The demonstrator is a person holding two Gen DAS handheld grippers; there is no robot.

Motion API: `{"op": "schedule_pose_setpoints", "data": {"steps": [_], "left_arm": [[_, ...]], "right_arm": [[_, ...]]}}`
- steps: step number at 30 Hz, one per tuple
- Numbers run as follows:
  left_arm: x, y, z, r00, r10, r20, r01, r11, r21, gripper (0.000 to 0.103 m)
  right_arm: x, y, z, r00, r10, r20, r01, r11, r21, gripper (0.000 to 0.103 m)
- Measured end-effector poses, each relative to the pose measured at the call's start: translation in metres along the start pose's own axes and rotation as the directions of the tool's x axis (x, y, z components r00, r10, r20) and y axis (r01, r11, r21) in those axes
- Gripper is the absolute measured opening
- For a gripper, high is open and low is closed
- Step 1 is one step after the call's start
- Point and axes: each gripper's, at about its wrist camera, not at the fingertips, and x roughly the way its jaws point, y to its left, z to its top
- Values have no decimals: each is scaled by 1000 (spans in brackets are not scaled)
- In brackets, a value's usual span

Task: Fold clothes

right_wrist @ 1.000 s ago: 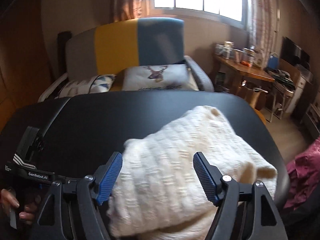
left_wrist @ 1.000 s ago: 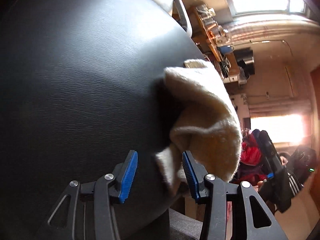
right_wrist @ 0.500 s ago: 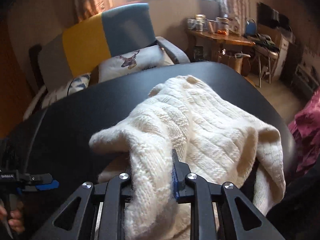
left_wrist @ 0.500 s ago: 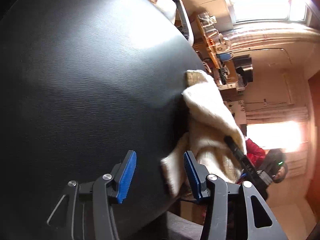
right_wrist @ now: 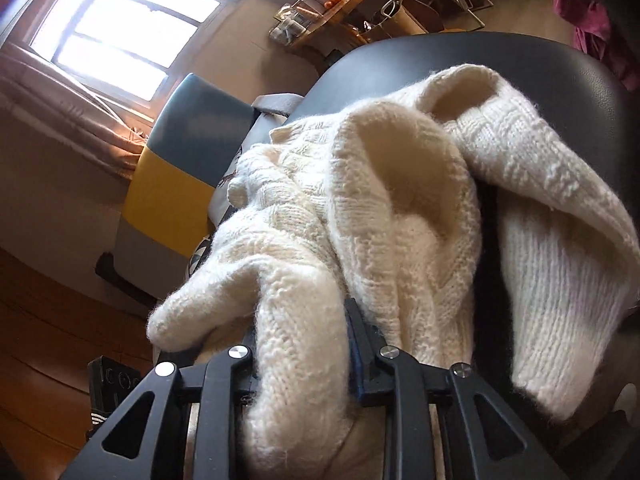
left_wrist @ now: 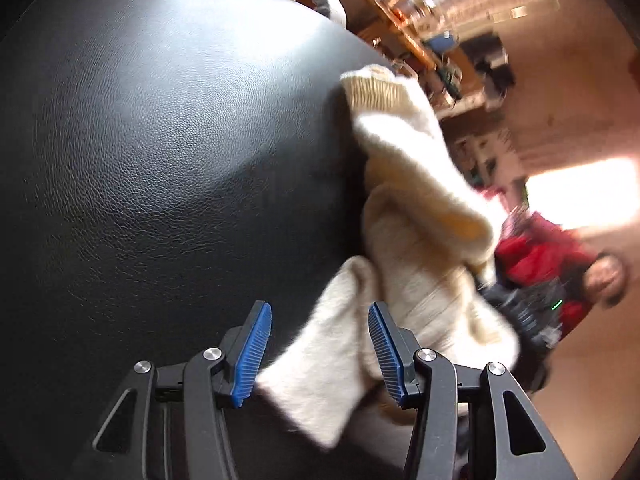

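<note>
right gripper [right_wrist: 302,354] clamping cream sweater [right_wrist: 400,208], its pads mostly hidden, left gripper [left_wrist: 316,350] released

Cream sweater [right_wrist: 360,216] is covering the right gripper [right_wrist: 304,344] pads and running off the frame's bottom edge. In the left wrist view, motion blur is smearing the shelf clutter [left_wrist: 420,32] and the red garment [left_wrist: 536,252] beyond the bench [left_wrist: 160,140]; details unreadable.

A bright barred window [right_wrist: 132,36] glows at ten o'clock above a yellow-and-blue armchair [right_wrist: 180,184]. A cluttered wooden shelf [right_wrist: 332,4] sits at twelve o'clock.
</note>
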Motion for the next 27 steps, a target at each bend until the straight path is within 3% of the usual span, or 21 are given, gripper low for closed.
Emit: {"op": "schedule_pose_setpoints", "data": {"steps": [2,5,8,11,12,13,15,16,18,24,27], "left_arm": [[0,-8,-6,998,64,13,-65,992,106,50],[3,-23,-16,993,117,21,-119,956,267,50],[14,-37,-28,978,206,42,-204,889,410,44],[24,-43,-39,956,280,86,-285,825,488,40],[24,-45,-42,952,288,100,-298,812,501,39],[25,-46,-43,951,291,106,-304,807,507,30],[24,-47,-47,956,275,102,-288,811,509,11],[24,-48,-49,956,271,109,-288,810,512,8],[20,-45,-52,959,256,122,-282,818,501,6],[3,-11,-43,980,182,82,-199,914,353,6],[-6,-4,-45,981,169,91,-190,924,332,6]], "right_arm": [[2,-2,-2,1000,16,-1,-16,1000,2,27],[1,-4,-6,999,33,6,-33,999,8,28],[0,-3,-8,999,33,10,-33,999,2,29],[-3,-4,-10,999,31,12,-31,999,-5,29],[-2,-3,-10,999,31,14,-31,999,-8,30],[-2,-4,-10,999,33,15,-33,999,-7,30],[-3,-5,-11,999,37,18,-36,999,-6,30],[-3,-6,-11,999,38,20,-38,999,-7,30],[-4,-7,-12,999,35,24,-35,999,-10,31],[1,0,-13,999,-1,37,2,1000,-26,31],[0,15,-17,996,-71,45,76,992,-100,32]]}}
